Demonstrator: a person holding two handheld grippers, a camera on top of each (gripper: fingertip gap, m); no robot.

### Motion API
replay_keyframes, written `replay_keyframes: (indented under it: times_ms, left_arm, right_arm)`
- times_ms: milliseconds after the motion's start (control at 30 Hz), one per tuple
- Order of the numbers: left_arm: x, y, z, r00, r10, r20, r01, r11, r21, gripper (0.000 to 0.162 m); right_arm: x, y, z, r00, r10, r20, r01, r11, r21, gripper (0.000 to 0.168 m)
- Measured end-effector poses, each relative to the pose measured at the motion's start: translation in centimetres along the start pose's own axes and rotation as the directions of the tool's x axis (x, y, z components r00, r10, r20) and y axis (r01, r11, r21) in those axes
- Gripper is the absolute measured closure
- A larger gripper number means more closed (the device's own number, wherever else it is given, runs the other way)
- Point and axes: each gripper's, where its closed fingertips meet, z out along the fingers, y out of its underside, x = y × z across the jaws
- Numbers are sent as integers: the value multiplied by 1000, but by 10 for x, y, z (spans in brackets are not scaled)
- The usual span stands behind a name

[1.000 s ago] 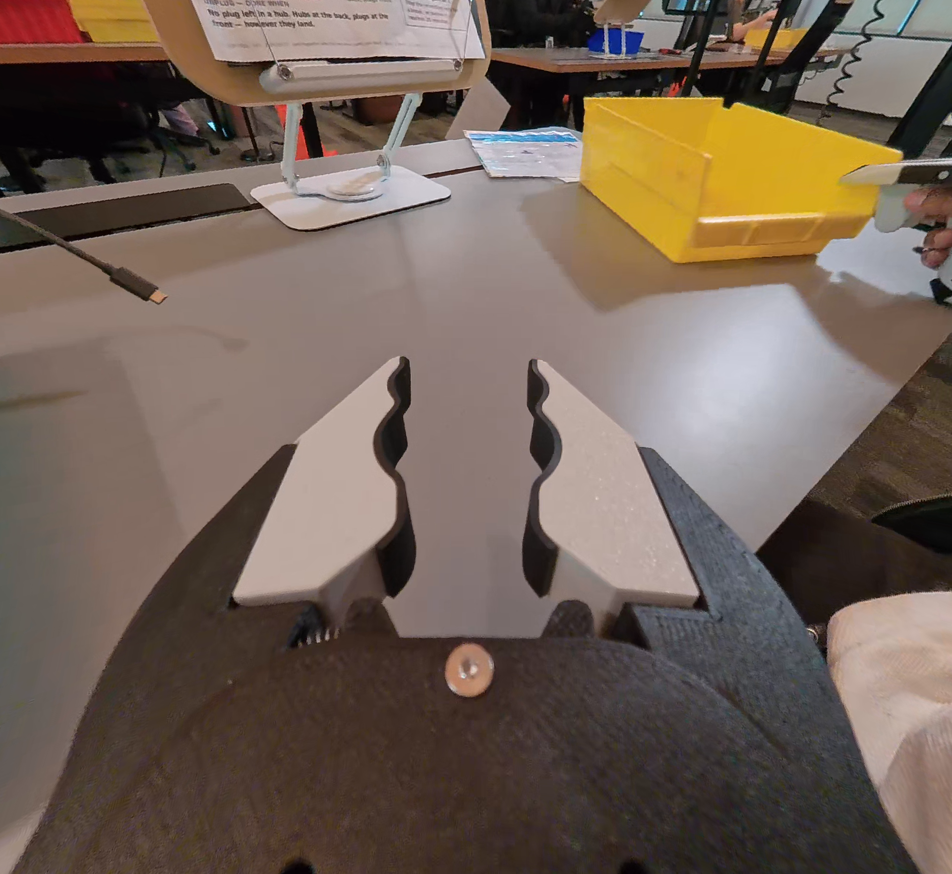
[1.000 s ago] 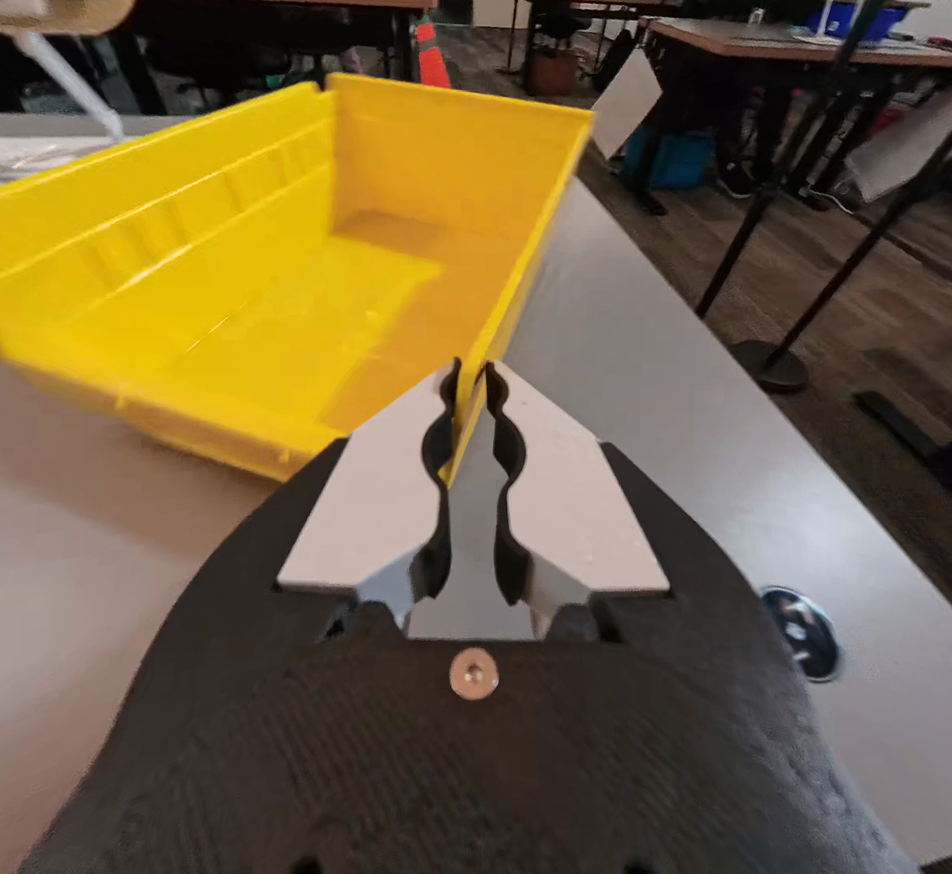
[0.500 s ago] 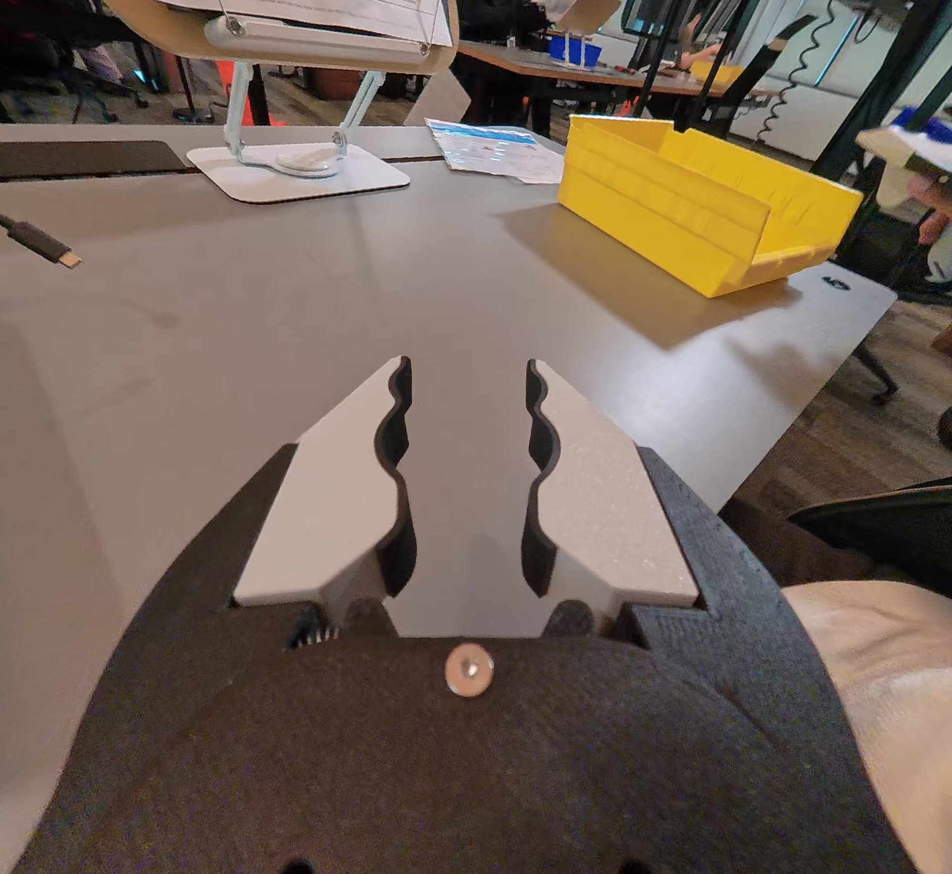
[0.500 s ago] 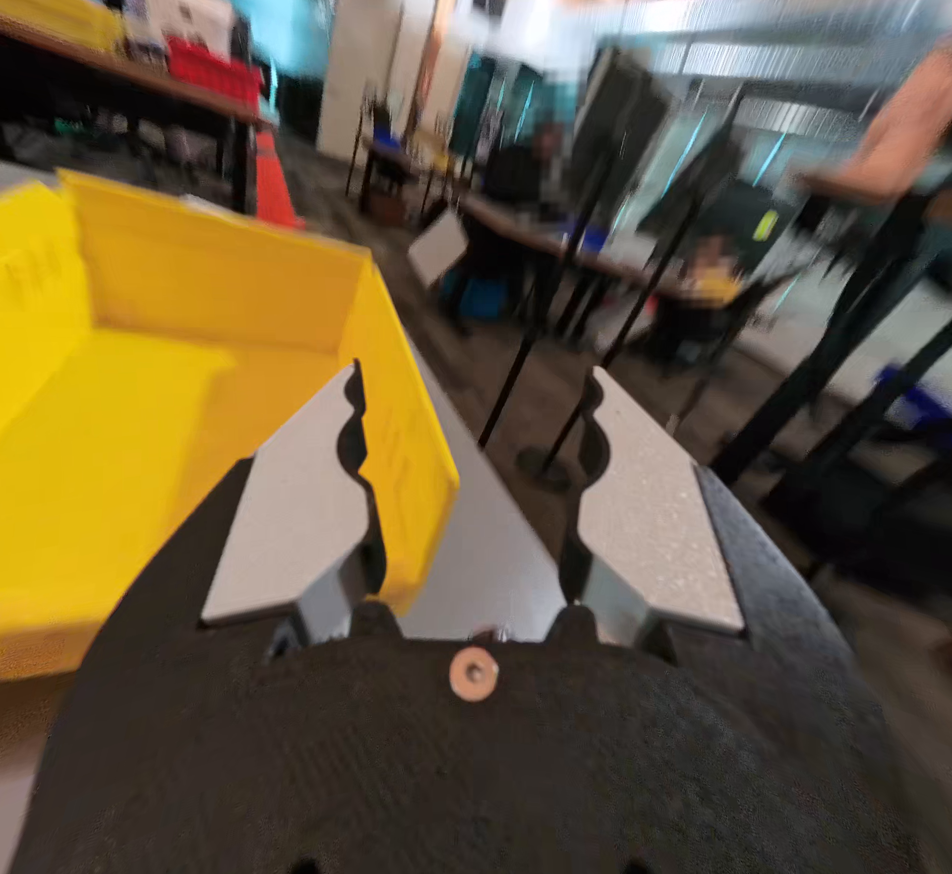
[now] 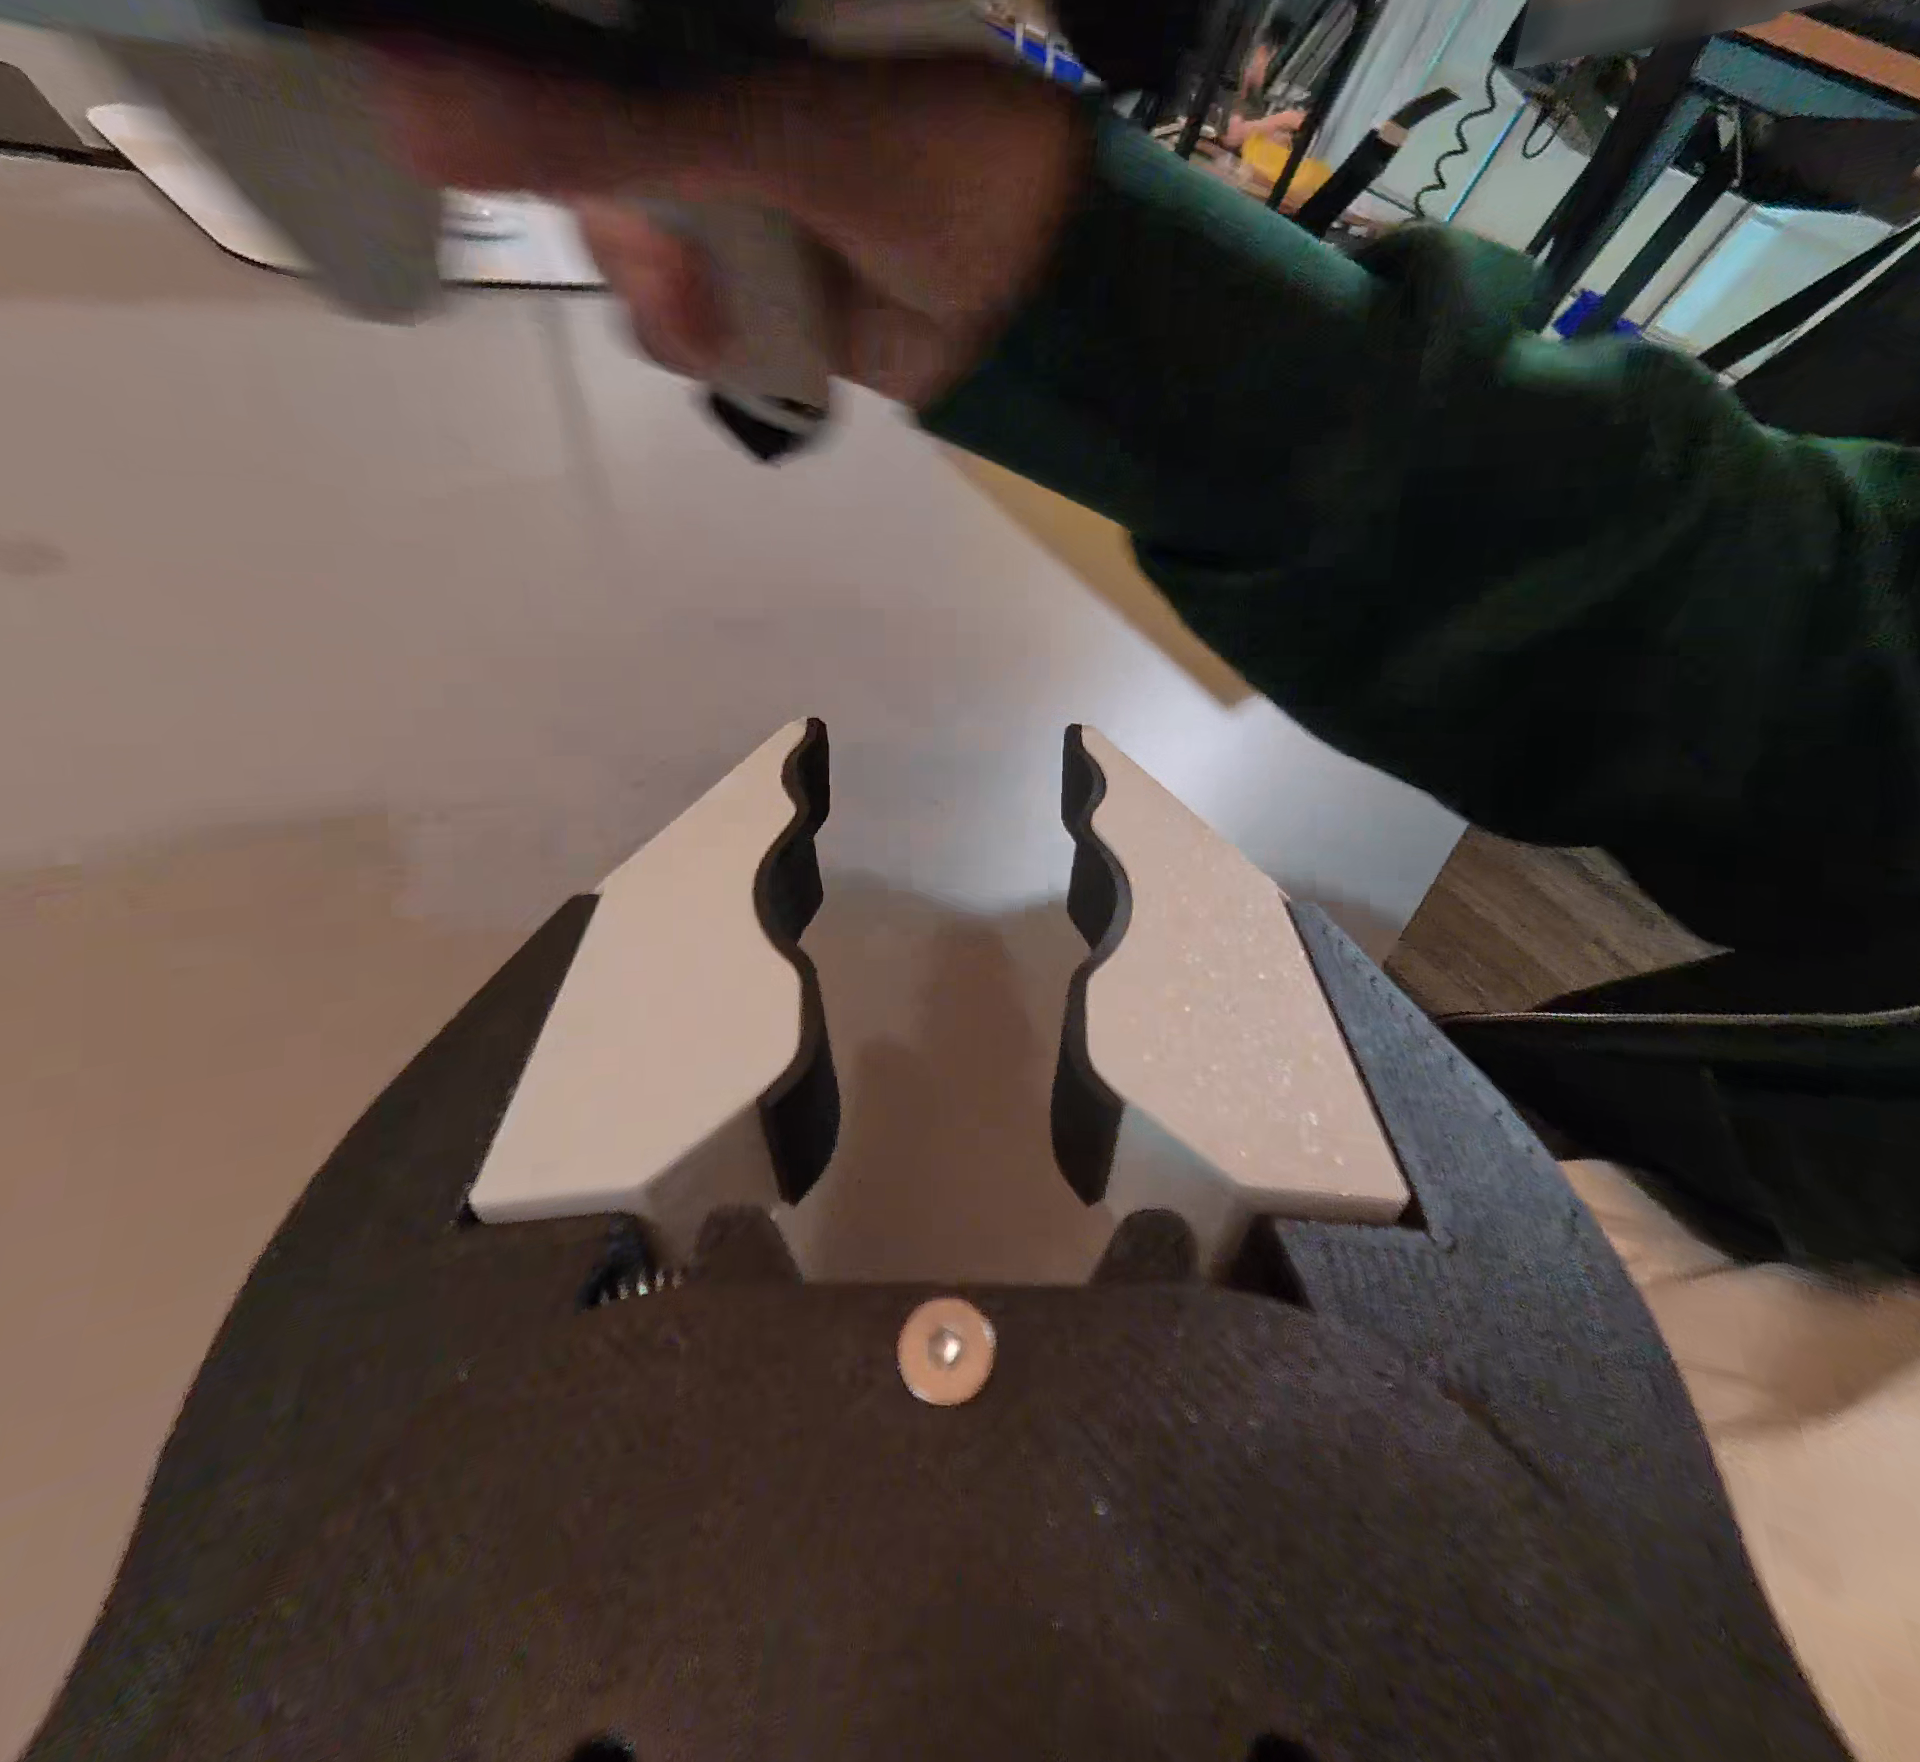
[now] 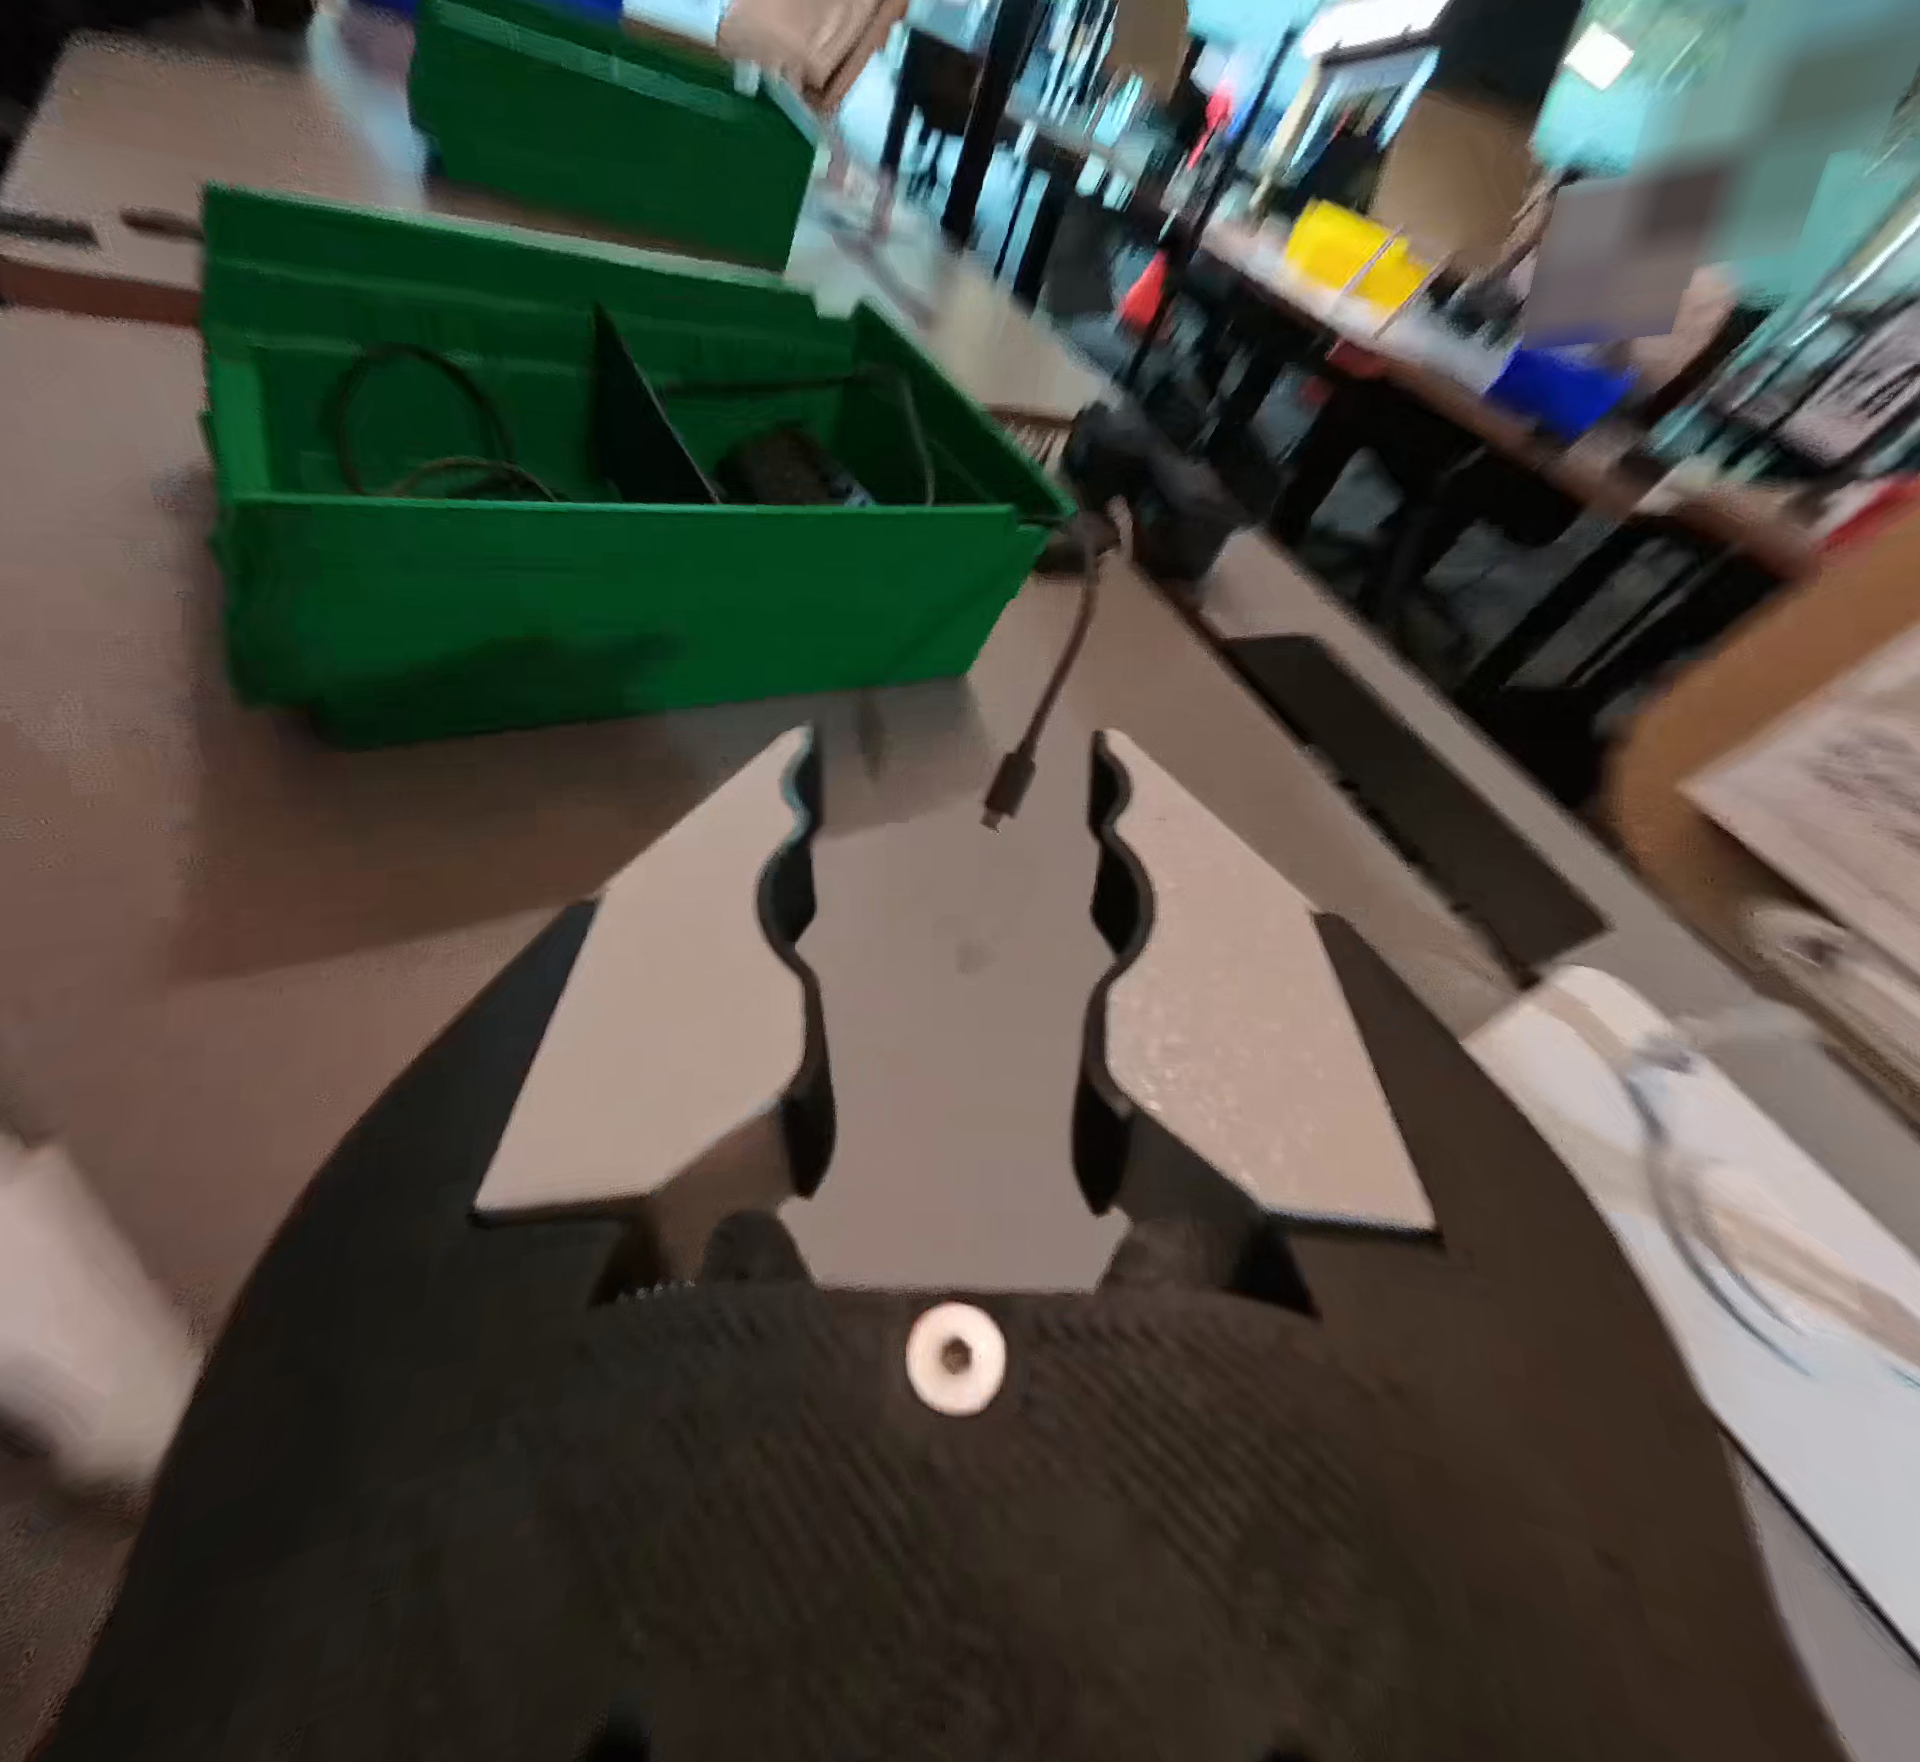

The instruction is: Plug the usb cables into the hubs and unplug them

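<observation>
The bench (image 6: 416, 881) is a broad grey top that fills the near and middle ground in both wrist views. On it, far left in the right wrist view, stands a green bin (image 6: 582, 590) with a dark divider; black cables (image 6: 416, 424) lie coiled in its left compartment and a dark block, too blurred to name, sits in the right one. A second green bin (image 6: 603, 112) stands farther back.

In the left wrist view a dark green sleeve (image 5: 1455, 517) reaches across from the right, and its hand (image 5: 831, 258), blurred, grips a grey handle above the far bench.

The left gripper (image 5: 943, 741) hovers over bare bench, its fingers (image 5: 665, 1006) moderately apart with nothing between them. The right gripper (image 6: 951, 746) also has its fingers (image 6: 665, 1016) parted and empty.

A black usb cable (image 6: 1049, 704) runs from beside the near bin's right corner toward the right gripper. Its plug (image 6: 1006, 790) lies on the bench just beyond the fingertips, in line with the gap and apart from both fingers.
</observation>
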Motion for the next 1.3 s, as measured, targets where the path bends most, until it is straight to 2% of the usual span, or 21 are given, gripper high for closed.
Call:
replay_keyframes:
  times_ms: [33, 133, 200, 267, 300, 333, 400, 500, 633, 700, 767, 900, 1033, 1100, 1167, 1233, 1300]
  left_arm:
    - [1, -2, -1, 1000, 0, -5, 0, 1000, 5, 120]
    - [-1, -5, -5, 999, 51, 15, -51, 998, 22, 120]
    - [-4, -3, -5, 995, 98, 34, -98, 995, 8, 120]
    - [-7, -1, -7, 990, 128, 51, -128, 992, -6, 119]
    - [-7, -1, -7, 989, 135, 54, -135, 991, -6, 119]
    - [-7, -2, -8, 989, 139, 51, -140, 990, -2, 119]
    - [-6, -4, -9, 989, 140, 49, -140, 990, 6, 119]
    - [-9, -1, -9, 982, 180, 66, -179, 984, -13, 119]
    - [-10, 1, -7, 957, 273, 100, -271, 962, -37, 120]
    - [-9, 0, -6, 955, 281, 100, -279, 960, -30, 120]
    - [-10, -3, -8, 960, 262, 103, -262, 965, -11, 120]
    - [-18, -3, -11, 948, 285, 144, -284, 958, -27, 117]
    - [-12, -1, -9, 933, 330, 145, -328, 944, -37, 118]
    - [-7, 2, -7, 936, 330, 122, -327, 944, -45, 123]
    - [0, 6, -2, 935, 342, 99, -337, 939, -64, 124]
    - [20, 11, 6, 940, 339, 42, -337, 940, -58, 124]
    - [49, 14, 15, 960, 279, -38, -280, 960, -26, 124]
  right_arm:
    - [7, -1, 30, 999, 32, -7, -32, 998, -52, 109]
    - [42, -2, 103, 992, 67, -110, -81, 988, -129, 106]
    - [56, 23, 139, 988, 98, -120, -128, 953, -274, 97]
    - [49, 48, 157, 980, 193, -56, -198, 884, -423, 101]
    - [45, 47, 160, 973, 230, -29, -220, 875, -431, 126]
    - [44, 37, 160, 967, 256, -9, -239, 888, -392, 164]
    - [52, 4, 152, 957, 289, -17, -284, 924, -255, 167]
    - [57, -57, 130, 946, 324, 30, -322, 945, -60, 167]
    - [65, -128, 85, 954, 294, 50, -298, 946, 126, 167]
    - [67, -153, 55, 956, 286, 68, -294, 936, 194, 167]
    - [63, -160, 21, 951, 294, 97, -309, 924, 224, 167]
    - [41, -132, -54, 894, 400, 203, -440, 868, 230, 167]
    - [26, -73, -123, 748, 600, 283, -652, 744, 146, 166]
    - [30, -43, -156, 666, 692, 277, -739, 663, 121, 167]
    - [40, -17, -187, 621, 746, 241, -783, 605, 147, 167]
    - [51, 9, -212, 607, 776, 172, -794, 580, 185, 167]
    - [55, 27, -230, 622, 775, 112, -776, 591, 220, 166]
